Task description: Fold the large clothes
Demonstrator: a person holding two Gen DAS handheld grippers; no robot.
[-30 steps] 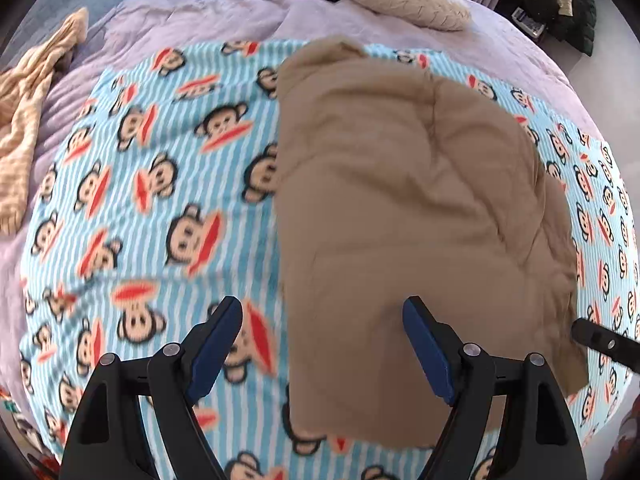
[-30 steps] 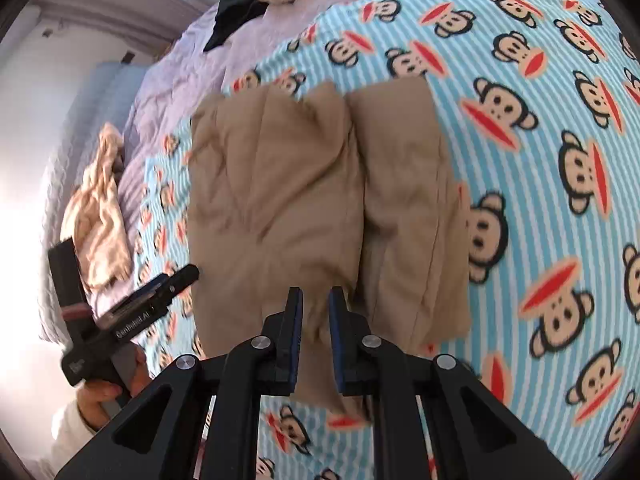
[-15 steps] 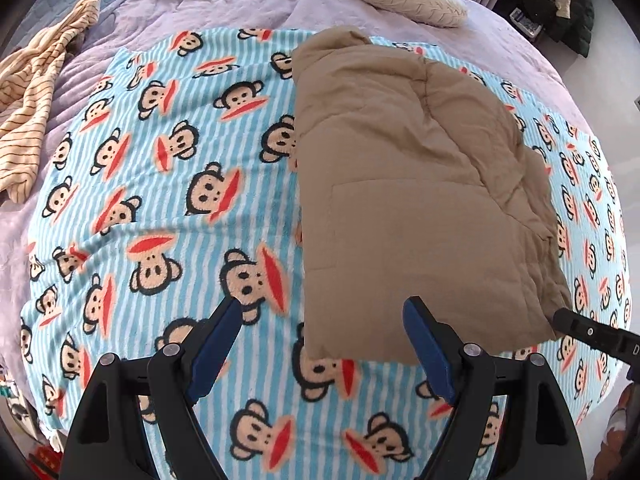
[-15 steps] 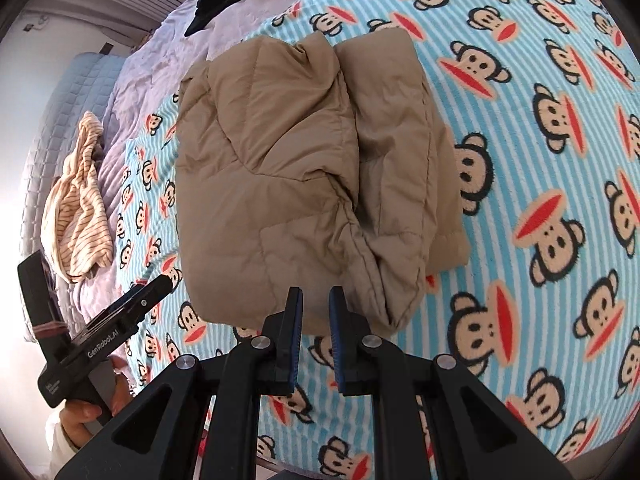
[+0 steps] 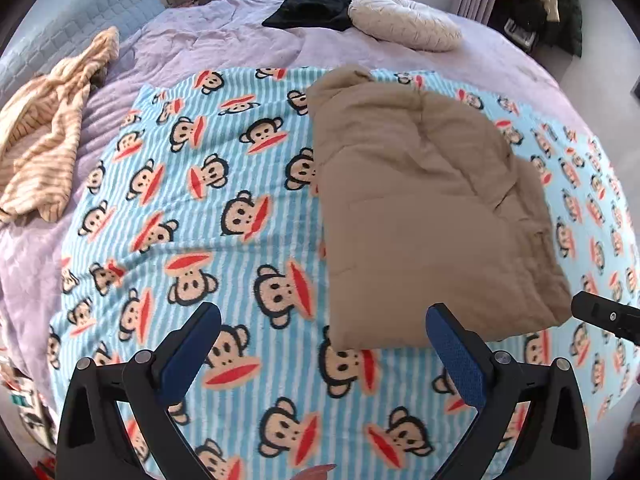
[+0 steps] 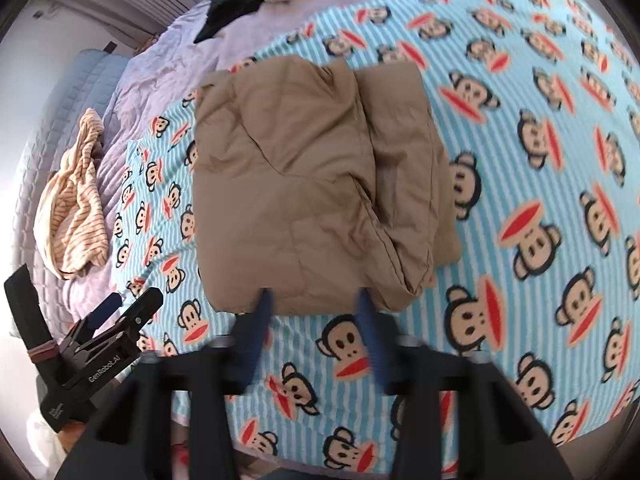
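1. Lying folded into a thick rectangular bundle, the tan jacket (image 5: 432,208) rests on the monkey blanket (image 5: 208,208), toward the blanket's right half in the left wrist view and well inside its edges.
2. The blanket is spread over a lilac bedspread (image 5: 224,40) that covers the bed.
3. The left gripper (image 5: 322,344) hangs above the blanket's near edge with its blue pads (image 5: 456,356) spread wide and opening further; nothing is between them, and the jacket's near edge lies just beyond the right pad.
4. The right gripper (image 6: 316,332) is blurred; its jaws are opening and stand apart, with only blanket showing between them, just short of the jacket's near edge.
5. A striped garment (image 5: 48,140) lies crumpled at the bedspread's left edge, well apart from the jacket.
6. A cream pillow (image 5: 404,22) and a black cloth (image 5: 312,8) sit touching each other at the far edge of the bed.
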